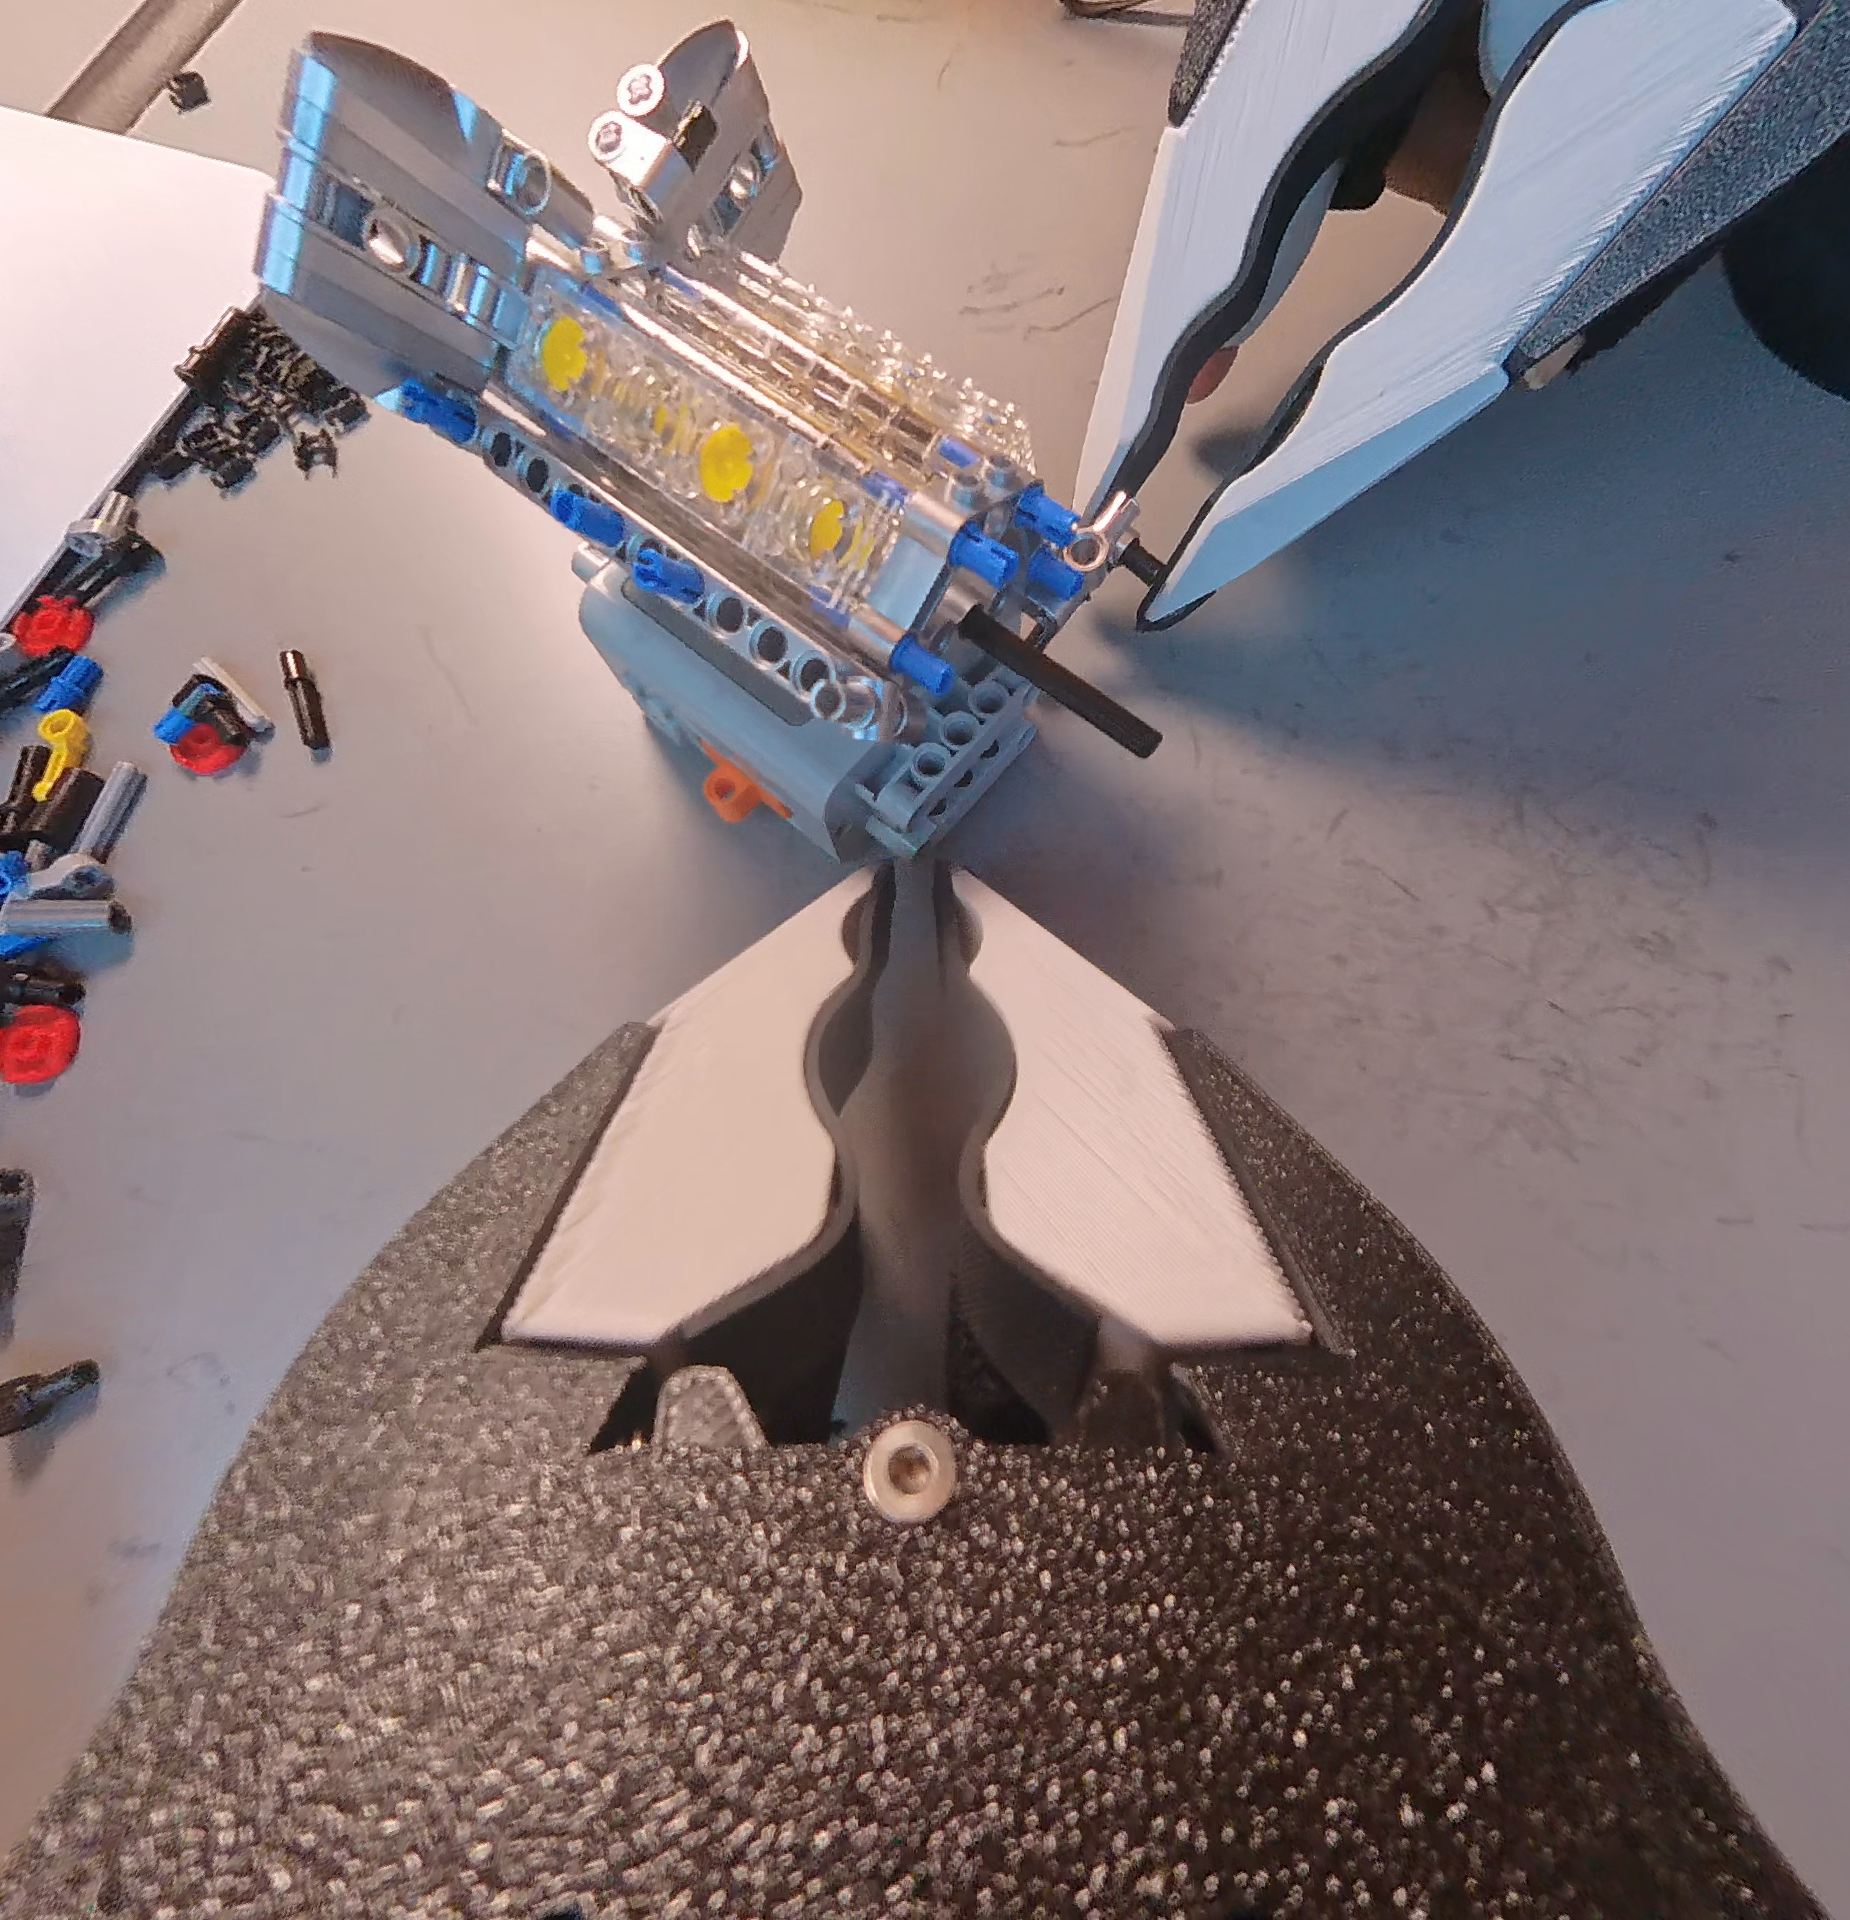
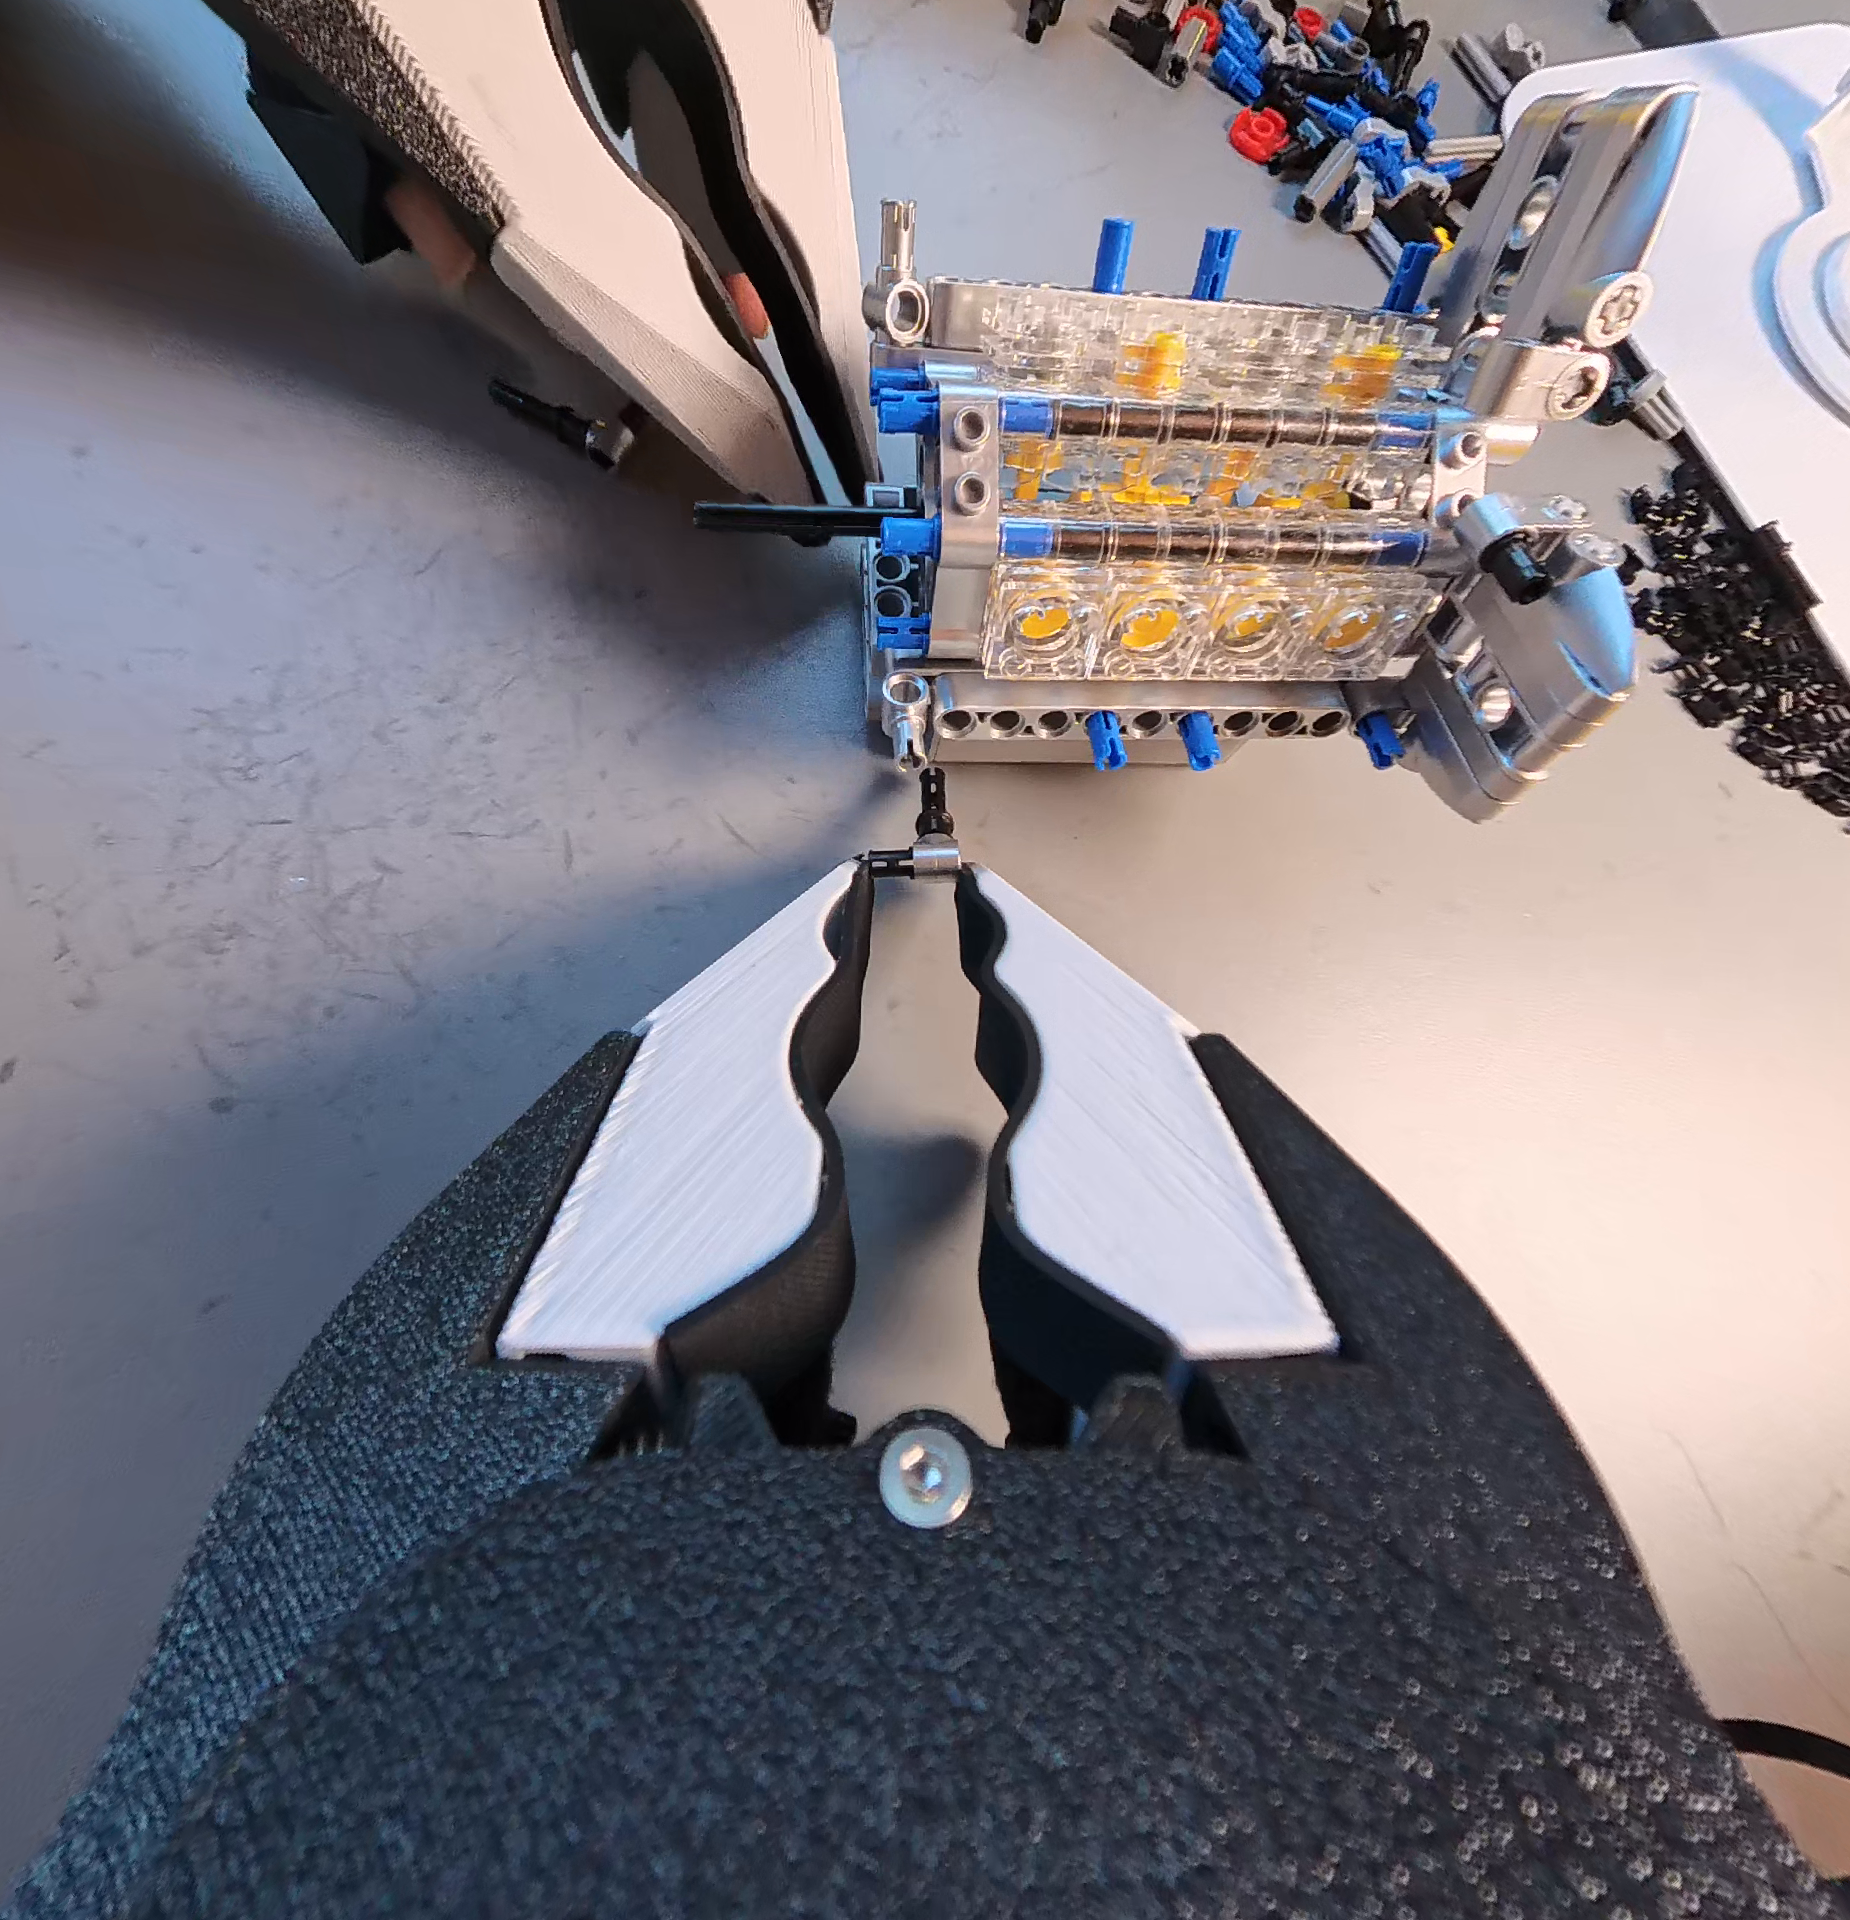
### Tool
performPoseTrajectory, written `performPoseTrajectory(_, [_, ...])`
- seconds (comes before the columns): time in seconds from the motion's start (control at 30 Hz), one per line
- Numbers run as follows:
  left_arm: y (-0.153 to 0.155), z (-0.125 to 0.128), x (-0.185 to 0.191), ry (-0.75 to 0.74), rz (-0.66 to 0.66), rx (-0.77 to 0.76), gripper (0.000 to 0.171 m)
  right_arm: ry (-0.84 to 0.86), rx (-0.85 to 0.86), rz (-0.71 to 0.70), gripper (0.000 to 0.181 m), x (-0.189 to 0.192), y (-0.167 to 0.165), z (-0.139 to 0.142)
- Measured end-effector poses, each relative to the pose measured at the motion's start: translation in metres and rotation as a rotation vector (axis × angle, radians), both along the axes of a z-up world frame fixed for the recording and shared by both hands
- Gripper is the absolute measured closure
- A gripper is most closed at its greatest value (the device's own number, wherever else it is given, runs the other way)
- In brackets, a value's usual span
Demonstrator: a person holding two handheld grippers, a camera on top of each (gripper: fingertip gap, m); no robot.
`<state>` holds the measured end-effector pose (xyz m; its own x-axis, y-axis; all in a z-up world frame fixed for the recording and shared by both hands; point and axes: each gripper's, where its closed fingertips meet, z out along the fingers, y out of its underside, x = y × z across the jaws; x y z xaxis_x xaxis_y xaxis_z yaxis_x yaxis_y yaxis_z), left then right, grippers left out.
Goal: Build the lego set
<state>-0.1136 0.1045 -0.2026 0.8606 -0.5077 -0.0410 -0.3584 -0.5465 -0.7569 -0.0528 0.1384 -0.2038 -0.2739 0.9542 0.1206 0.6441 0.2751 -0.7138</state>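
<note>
Right claw (image 2: pixel 908 871) pinches a small grey-and-black connector piece (image 2: pixel 923 860) at its tips, just short of the brick-built engine model (image 2: pixel 1191 551) on the counter (image 2: pixel 381 831). Left claw (image 1: pixel 913 883), nearly closed, presses the model's grey base corner; whether it grips cannot be told. Loose pieces (image 2: pixel 1316 94) lie beyond. Keep pin and hole aligned.

One brick-built engine model (image 2: pixel 1212 540), two grippers, left gripper (image 1: pixel 910 883), right gripper (image 2: pixel 910 873), three red round pieces (image 1: pixel 33 1044), one orange tab (image 1: pixel 731 798), one long black axle (image 1: pixel 1056 675).
</note>
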Motion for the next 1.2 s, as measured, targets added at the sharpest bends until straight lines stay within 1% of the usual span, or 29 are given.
performPoseTrajectory(0.2, [0.002,-0.005,-0.003,-0.004,0.013,-0.025,0.153,0.022,-0.030,0.031,0.166,-0.001,-0.009,0.005])
performPoseTrajectory(0.4, [0.010,-0.005,-0.001,0.012,-0.014,-0.018,0.144,0.026,-0.036,0.025,0.166,-0.002,-0.008,0.005])
performPoseTrajectory(0.53, [0.009,-0.005,0.005,0.022,-0.042,-0.015,0.144,0.001,-0.016,0.038,0.166,0.002,-0.006,0.004])
performPoseTrajectory(0.6, [0.006,-0.005,0.012,0.028,-0.071,-0.008,0.145,-0.039,-0.006,0.092,0.166,0.012,-0.010,0.005])
performPoseTrajectory(0.7, [0.003,-0.004,0.021,0.061,-0.119,0.011,0.145,-0.050,0.049,0.134,0.166,0.021,-0.010,0.013])
performPoseTrajectory(0.8, [0.001,-0.002,0.020,0.078,-0.127,0.012,0.146,-0.008,0.069,0.139,0.166,0.018,-0.012,0.027])
performPoseTrajectory(0.9, [0.001,0.011,0.015,0.082,-0.119,0.063,0.148,-0.014,0.152,0.135,0.166,0.012,-0.009,0.030])
performPoseTrajectory(1.03, [0.000,0.027,0.012,0.154,-0.120,0.168,0.151,-0.066,0.206,0.155,0.166,0.005,-0.012,0.027])
performPoseTrajectory(1.13, [0.004,0.040,0.009,0.286,-0.123,0.297,0.151,-0.124,0.246,0.153,0.166,0.004,-0.010,0.027])
performPoseTrajectory(1.2, [0.005,0.049,0.011,0.402,-0.157,0.397,0.151,-0.149,0.255,0.148,0.166,0.004,-0.010,0.028])
